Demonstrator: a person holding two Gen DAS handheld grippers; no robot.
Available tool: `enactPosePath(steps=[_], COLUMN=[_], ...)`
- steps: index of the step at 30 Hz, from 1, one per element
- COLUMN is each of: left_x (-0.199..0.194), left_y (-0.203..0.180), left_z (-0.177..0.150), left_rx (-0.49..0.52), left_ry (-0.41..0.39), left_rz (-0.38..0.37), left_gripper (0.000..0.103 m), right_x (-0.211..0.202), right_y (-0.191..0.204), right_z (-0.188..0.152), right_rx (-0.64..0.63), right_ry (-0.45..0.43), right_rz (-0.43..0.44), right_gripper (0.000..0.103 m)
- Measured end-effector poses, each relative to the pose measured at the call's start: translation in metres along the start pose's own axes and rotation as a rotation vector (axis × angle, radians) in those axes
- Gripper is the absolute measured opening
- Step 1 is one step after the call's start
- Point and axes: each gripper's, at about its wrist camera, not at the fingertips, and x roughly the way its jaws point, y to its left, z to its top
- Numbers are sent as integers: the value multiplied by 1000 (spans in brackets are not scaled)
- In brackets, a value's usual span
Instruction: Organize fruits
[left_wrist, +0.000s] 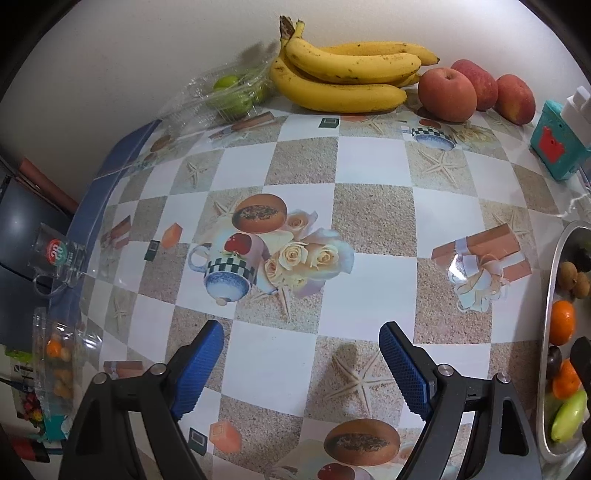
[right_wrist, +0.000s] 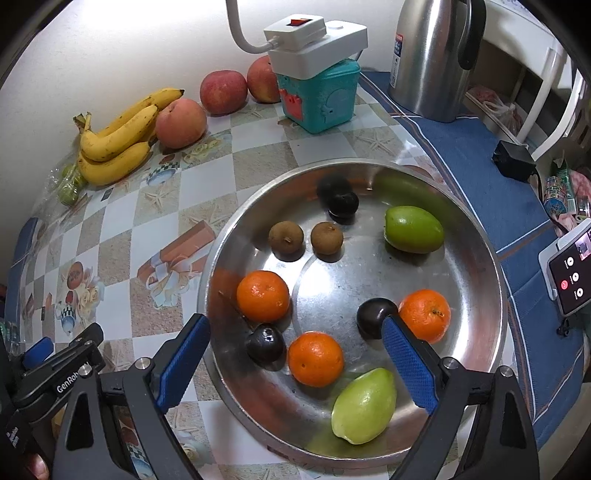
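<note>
A steel bowl (right_wrist: 476, 236) holds three oranges (right_wrist: 263, 296), dark plums (right_wrist: 375, 317), two brown longans (right_wrist: 286, 236) and two green fruits (right_wrist: 413, 229). My right gripper (right_wrist: 295, 343) is open and empty, held above the bowl's near side over an orange (right_wrist: 316, 358). My left gripper (left_wrist: 301, 354) is open and empty above the patterned tablecloth; it also shows at the lower left of the right wrist view (right_wrist: 62, 350). A bunch of bananas (left_wrist: 343, 77) and three red apples (left_wrist: 447, 94) lie by the wall. The bowl's rim (left_wrist: 550, 295) shows at the right of the left view.
A clear plastic box with green fruit (left_wrist: 229, 94) sits left of the bananas. A teal toy box (right_wrist: 321, 99) carries a white power strip (right_wrist: 317, 40). A steel kettle (right_wrist: 432, 55) stands at the back right. A phone (right_wrist: 570, 273) lies right of the bowl. A plastic bag of small fruit (left_wrist: 57, 362) hangs off the table's left edge.
</note>
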Motion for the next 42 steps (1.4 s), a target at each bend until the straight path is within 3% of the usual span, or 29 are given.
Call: enactPosePath(steps=[6, 29, 42], left_x=[-12, -65, -70], left_y=[7, 44, 45], left_z=[-6, -73, -87], left_rx=[1, -32, -2], left_ry=[-40, -83, -66], left_rz=[5, -39, -55], left_gripper=[99, 99, 99], right_x=[-4, -47, -53], right_y=[5, 8, 6], right_z=[-6, -83, -90], right_rx=[-9, -35, -34], right_ry=[-3, -38, -49], right_rz=[-1, 50, 50], right_gripper=[94, 94, 94])
